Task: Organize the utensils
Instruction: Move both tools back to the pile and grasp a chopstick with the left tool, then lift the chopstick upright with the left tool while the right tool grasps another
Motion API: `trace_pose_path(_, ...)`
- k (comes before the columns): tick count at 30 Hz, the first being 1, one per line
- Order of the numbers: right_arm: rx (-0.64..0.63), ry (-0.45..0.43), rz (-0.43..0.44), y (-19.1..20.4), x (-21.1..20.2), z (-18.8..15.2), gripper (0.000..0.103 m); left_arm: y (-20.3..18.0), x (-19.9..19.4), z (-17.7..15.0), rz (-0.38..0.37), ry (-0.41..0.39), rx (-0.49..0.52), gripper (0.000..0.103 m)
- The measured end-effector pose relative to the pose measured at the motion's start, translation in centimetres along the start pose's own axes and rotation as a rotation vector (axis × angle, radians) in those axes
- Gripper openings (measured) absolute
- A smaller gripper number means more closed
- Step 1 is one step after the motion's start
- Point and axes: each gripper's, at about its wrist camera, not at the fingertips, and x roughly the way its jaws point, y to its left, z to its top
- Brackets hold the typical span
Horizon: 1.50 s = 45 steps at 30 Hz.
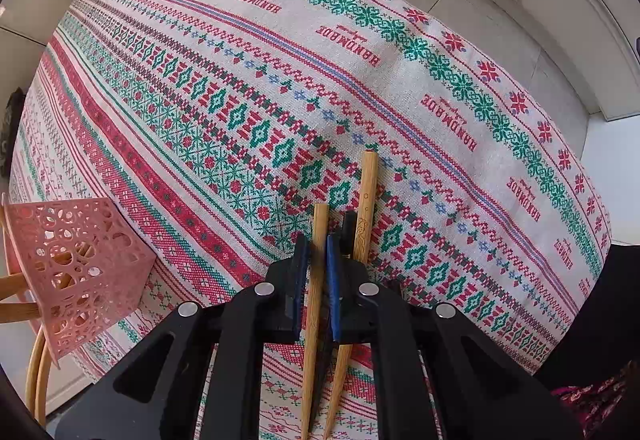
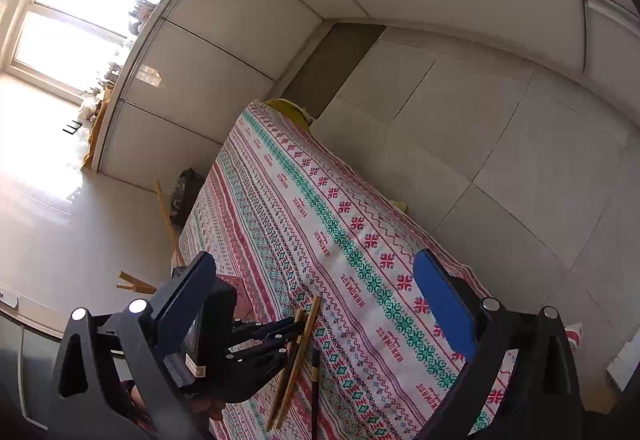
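Cross-stitch-patterned cloth in red, green and white covers the long desk (image 1: 248, 88), which carries everything in play. At its near left edge in the left wrist view stands a pink perforated plastic holder (image 1: 80, 264), with pale wooden pieces visible through its holes; whether they sit inside or behind it I cannot tell. The left tongs (image 1: 318, 272) point down at the cloth, closed almost fully on one light bamboo chopstick (image 1: 316, 304), while a second bamboo chopstick (image 1: 366, 200) lies just beside it to the right, outside the pads, and a dark chopstick (image 2: 315, 392) rests on the cloth nearby. The right tongs (image 2: 320, 304) hang wide apart above the desk, gripping nothing. Judged from this, sorting is underway: one stick is grasped, and at least two remain loose, well apart from the holder.
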Motion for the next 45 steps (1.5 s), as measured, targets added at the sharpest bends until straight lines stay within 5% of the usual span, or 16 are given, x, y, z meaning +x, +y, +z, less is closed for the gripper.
trace_pose_path(5, -0.029, 0.037, -0.081, 0.1, 1.7, -0.4, 0.096, 0.2, -1.6, -1.9, 0.043, -0.102, -0.075, 0.006)
trace_pose_path(12, -0.272, 0.21, -0.231, 3.4, 8.3, -4.7, 0.093, -0.3, -11.0, -10.9, 0.074, -0.429, -0.229, 0.006)
trace_pose_path(17, -0.286, 0.37, -0.317, 3.9, 13.5, -6.8, 0.048, -1.4, -16.2, -19.7, 0.043, -0.648, -0.341, 0.006)
trace_pose_path(21, -0.242, 0.326, -0.403, 4.8, 14.2, -6.2, 0.035, -1.6, -18.5, -23.1, 0.003, -0.779, -0.399, 0.006)
trace_pose_path(27, -0.189, 0.36, -0.497, 5.8, 16.0, -6.0, 0.034, -1.4, -20.1, -25.8, -0.035, -0.893, -0.426, 0.006)
trace_pose_path(37, -0.181, 0.363, -0.594, 8.3, 18.4, -7.7, 0.036, 0.0, -20.2, -28.2, -0.047, -0.97, -0.444, 0.006)
trace_pose_path(41, -0.332, 0.301, -0.7, 10.2, 19.9, -8.5, 0.021, 0.1, -20.6, -28.7, -0.036, -0.986, -0.463, 0.006)
trace_pose_path(45, -0.518, 0.269, -0.703, 11.3, 20.0, -10.5, 0.012, 0.3, -20.9, -29.0, -0.029, -0.996, -0.476, 0.006)
